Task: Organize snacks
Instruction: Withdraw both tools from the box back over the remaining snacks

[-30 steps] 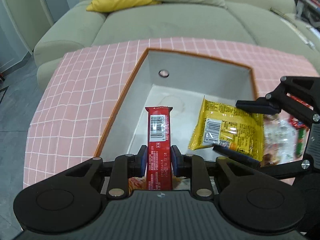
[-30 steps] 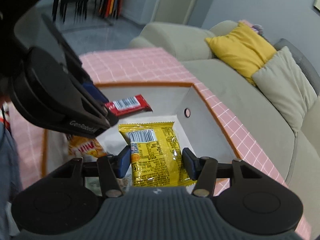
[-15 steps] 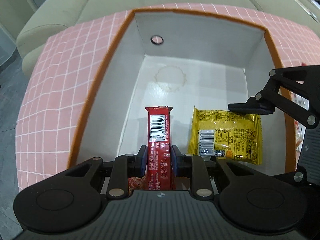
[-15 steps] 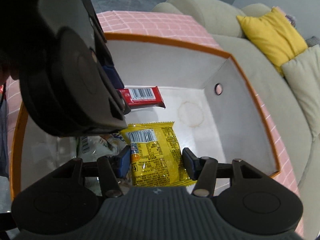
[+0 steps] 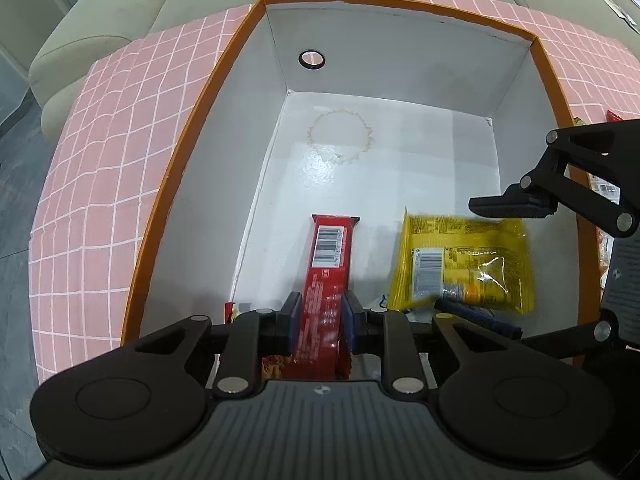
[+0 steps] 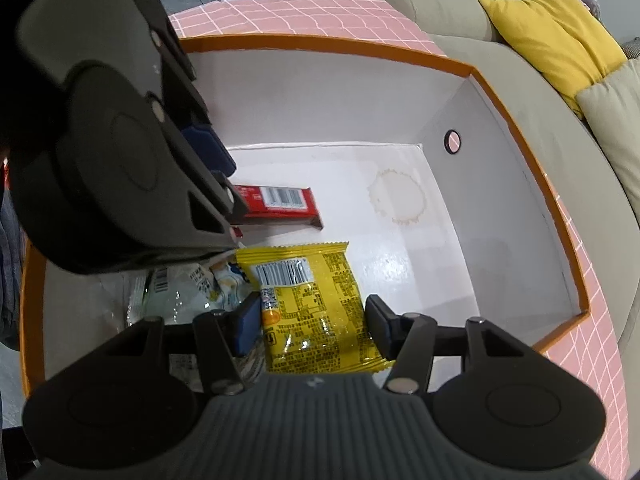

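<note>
A white box with an orange rim (image 5: 188,152) (image 6: 520,92) stands on a pink checked tablecloth. My left gripper (image 5: 320,312) reaches down into it with a red snack bar (image 5: 330,244) (image 6: 280,200) between its blue pads. The pads still touch the wrapper while the jaws are opening, and the bar leans slightly right. My right gripper (image 6: 314,316) (image 5: 496,256) is shut on a yellow snack packet (image 6: 312,300) (image 5: 464,260), barcode up, low inside the box beside the bar.
A clear-and-white packet (image 6: 188,292) and a red-yellow packet (image 5: 276,364) lie at the box's near end under the grippers. The far half of the box floor shows a ring stain (image 5: 340,136). More snacks (image 5: 604,188) lie outside the right rim. A sofa with a yellow cushion (image 6: 552,32) is beyond.
Both grippers have sunk into the box and tipped downward, carrying the red bar and the yellow packet. The bar's top now leans a little to the right.
</note>
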The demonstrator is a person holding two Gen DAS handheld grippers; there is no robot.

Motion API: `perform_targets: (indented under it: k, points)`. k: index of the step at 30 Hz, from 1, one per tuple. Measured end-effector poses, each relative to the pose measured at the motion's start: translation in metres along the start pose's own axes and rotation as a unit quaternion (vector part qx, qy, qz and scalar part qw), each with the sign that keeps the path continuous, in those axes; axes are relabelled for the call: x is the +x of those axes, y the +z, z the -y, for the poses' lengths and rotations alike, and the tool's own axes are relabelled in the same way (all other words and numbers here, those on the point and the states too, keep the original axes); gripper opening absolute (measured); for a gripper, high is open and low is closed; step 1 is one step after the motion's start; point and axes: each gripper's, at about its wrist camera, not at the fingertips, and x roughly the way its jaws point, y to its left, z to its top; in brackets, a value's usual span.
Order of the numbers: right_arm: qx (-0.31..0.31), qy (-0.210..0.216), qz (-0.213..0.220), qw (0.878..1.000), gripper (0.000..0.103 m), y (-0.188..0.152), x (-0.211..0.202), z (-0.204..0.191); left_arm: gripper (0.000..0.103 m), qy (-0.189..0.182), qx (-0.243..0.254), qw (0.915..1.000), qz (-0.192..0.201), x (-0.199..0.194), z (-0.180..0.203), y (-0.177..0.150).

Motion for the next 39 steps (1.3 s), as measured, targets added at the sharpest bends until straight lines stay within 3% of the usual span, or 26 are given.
perform_targets:
  k: [6, 10, 16, 25, 30, 36, 39]
  points:
    - [-0.002, -0.013, 0.014, 1.0, 0.071, -0.001, -0.022, -0.001, 0.046, -0.006, -0.015, 0.9996, 0.022, -0.02, -0.001, -0.002]
    - [0.008, -0.033, 0.033, 0.999, 0.078, -0.005, -0.047, 0.003, 0.048, 0.001, -0.032, 0.9979, 0.056, -0.044, -0.002, -0.007]
    - [0.069, -0.056, 0.094, 0.992, 0.082, -0.021, -0.094, 0.019, 0.048, 0.001, -0.064, 0.9881, 0.14, -0.092, 0.006, -0.018]
    - [0.135, -0.099, 0.179, 0.969, 0.082, -0.056, -0.161, 0.026, 0.048, -0.005, -0.076, 0.9702, 0.23, -0.152, 0.044, -0.032]
    - [0.177, -0.133, 0.206, 0.953, 0.089, -0.098, -0.192, 0.023, 0.049, -0.003, -0.073, 0.9599, 0.27, -0.172, 0.07, -0.043]
    - [0.244, -0.181, 0.205, 0.931, 0.09, -0.164, -0.204, 0.021, 0.054, -0.022, -0.063, 0.9519, 0.299, -0.175, 0.114, -0.057]
    - [0.281, -0.198, 0.198, 0.918, 0.09, -0.195, -0.199, 0.022, 0.06, -0.063, -0.071, 0.9509, 0.295, -0.161, 0.131, -0.06]
